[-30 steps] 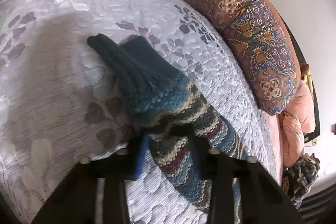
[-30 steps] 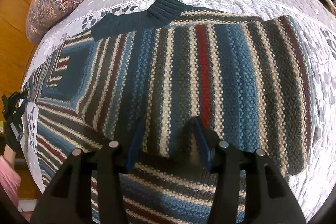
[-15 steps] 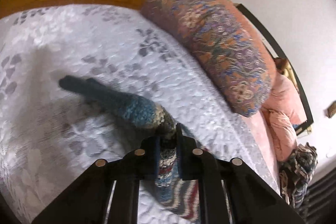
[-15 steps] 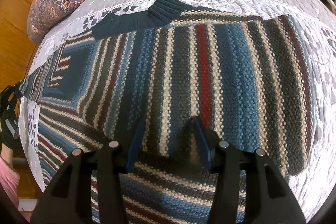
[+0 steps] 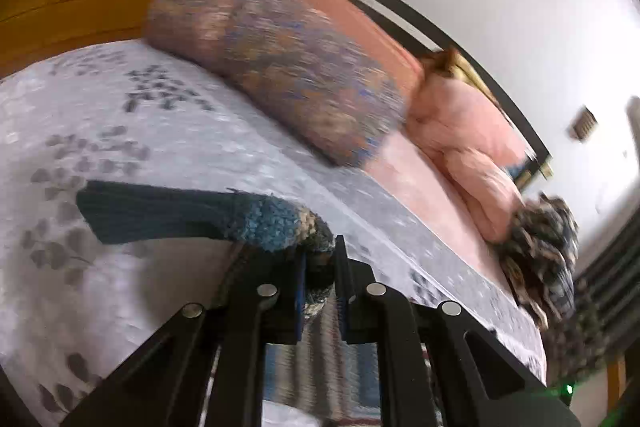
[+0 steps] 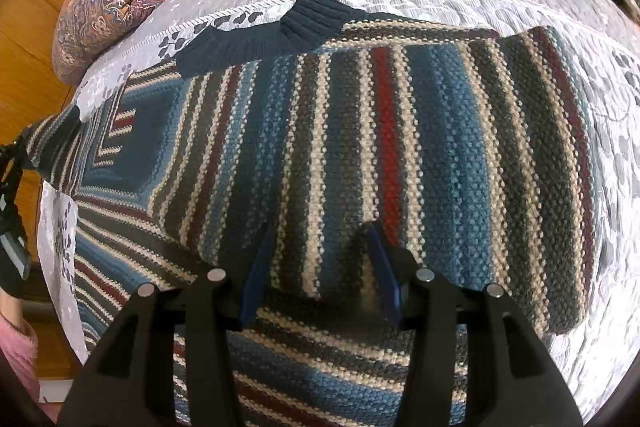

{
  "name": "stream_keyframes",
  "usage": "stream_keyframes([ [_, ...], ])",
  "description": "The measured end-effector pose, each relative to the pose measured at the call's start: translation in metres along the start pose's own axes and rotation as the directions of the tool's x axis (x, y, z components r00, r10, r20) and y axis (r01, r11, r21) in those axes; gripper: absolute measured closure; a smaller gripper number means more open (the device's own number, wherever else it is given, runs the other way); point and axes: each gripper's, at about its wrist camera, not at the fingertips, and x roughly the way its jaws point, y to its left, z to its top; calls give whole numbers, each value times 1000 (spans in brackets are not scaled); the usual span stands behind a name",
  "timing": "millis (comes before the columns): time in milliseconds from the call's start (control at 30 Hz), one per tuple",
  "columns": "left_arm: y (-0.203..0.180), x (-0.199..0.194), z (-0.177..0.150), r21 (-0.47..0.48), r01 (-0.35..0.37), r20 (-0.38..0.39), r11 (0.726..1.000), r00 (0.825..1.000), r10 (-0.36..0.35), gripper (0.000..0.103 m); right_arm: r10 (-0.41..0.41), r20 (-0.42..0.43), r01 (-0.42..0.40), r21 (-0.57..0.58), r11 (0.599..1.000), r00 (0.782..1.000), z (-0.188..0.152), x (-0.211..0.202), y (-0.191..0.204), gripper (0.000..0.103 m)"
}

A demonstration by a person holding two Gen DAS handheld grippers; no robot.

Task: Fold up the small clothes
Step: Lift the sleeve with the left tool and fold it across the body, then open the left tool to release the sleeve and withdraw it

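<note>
Right now my left gripper (image 5: 320, 259) is clenched on a bunched fold of the striped knit sweater (image 6: 360, 155), near the end of a sleeve whose dark teal ribbed cuff (image 5: 140, 215) sticks out to the left above the grey floral bedspread (image 5: 120, 131). The pinched wool sits between my two black fingers, and more striped knit hangs below them. Behind it a long patterned bolster (image 5: 280, 67) lies across the bed, with a pink quilt (image 5: 468, 147) next to it and a dark heap of knitwear (image 5: 540, 255) farther right; that view is blurred.

My right gripper (image 6: 320, 259) is spread wide, grasping nothing, its blue-padded fingers (image 6: 256, 267) resting on the sweater's body. The sweater lies flat on the bedspread, one side already folded over the middle, with its ribbed collar (image 6: 280, 39) at the far edge. At the far left, its other sleeve lifts off the bed.
</note>
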Motion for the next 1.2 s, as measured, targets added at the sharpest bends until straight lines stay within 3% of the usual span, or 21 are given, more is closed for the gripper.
stream_keyframes([
  [267,-81,15,-38,118,117,-66,986,992,-110,91,2,2,-2,2,1000,1000,0,0,-1,55],
  [533,-135,43,-89,214,172,-171,962,976,-137,91,12,2,-12,4,1000,1000,-1,-1,-2,55],
  [933,-135,76,-151,234,160,-318,959,945,-80,89,30,-1,-30,16,999,1000,-2,-3,-5,55],
  [1067,-125,87,-172,227,148,-372,963,927,-55,86,26,-2,-26,18,999,1000,-2,-3,-5,55],
  [1200,-124,84,-174,252,167,-376,953,924,-63,77,18,-3,-18,12,1000,1000,-2,-3,-4,54],
])
